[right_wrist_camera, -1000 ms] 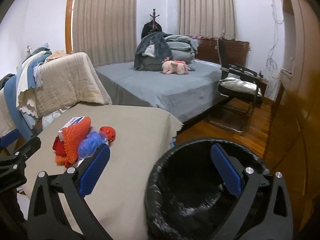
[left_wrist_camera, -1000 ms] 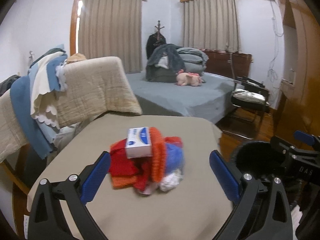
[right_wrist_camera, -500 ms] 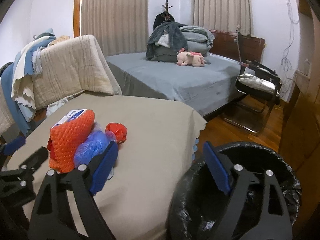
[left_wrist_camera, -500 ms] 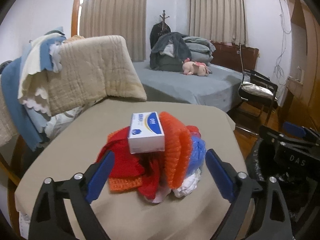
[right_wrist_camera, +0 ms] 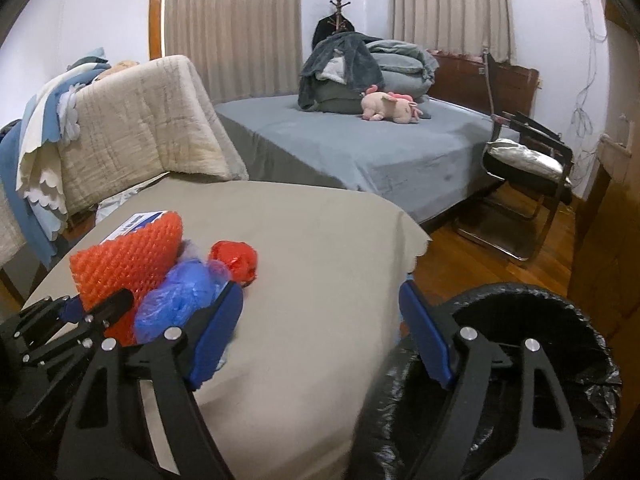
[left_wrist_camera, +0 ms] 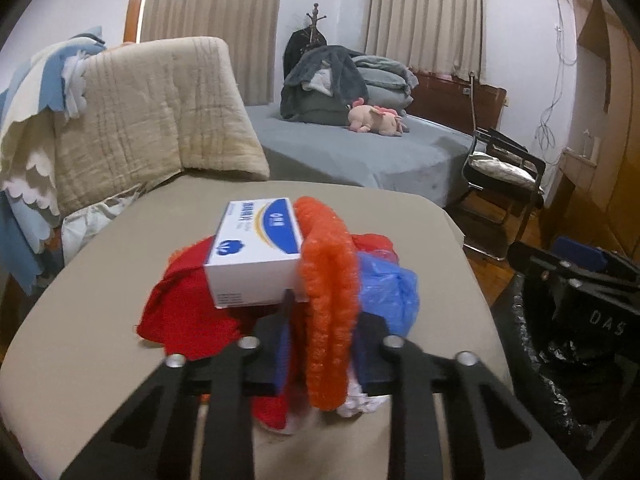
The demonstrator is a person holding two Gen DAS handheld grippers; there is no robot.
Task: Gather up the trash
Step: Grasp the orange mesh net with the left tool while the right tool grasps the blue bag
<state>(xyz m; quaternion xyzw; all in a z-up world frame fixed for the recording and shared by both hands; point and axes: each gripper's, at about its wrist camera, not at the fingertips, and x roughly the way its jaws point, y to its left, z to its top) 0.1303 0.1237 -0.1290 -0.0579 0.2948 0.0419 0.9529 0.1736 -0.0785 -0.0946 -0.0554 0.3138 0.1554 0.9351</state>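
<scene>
"DAS" is readable on the right tool (right_wrist_camera: pixel 320 336), which is wide open near the bin (right_wrist_camera: pixel 520 360). The left tool (left_wrist_camera: pixel 324 344), open before, now pinches the orange foam net (left_wrist_camera: pixel 328 300) on the tabletop (left_wrist_camera: pixel 100 340)

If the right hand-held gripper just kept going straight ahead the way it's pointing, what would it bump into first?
Probably nothing close: the right hand-held gripper is open, and between its fingers lies bare tablecloth near the table's edge. It seems angled over that surface toward the bed beyond, though depth is hard to judge. The trash pile sits off to its left.
</scene>
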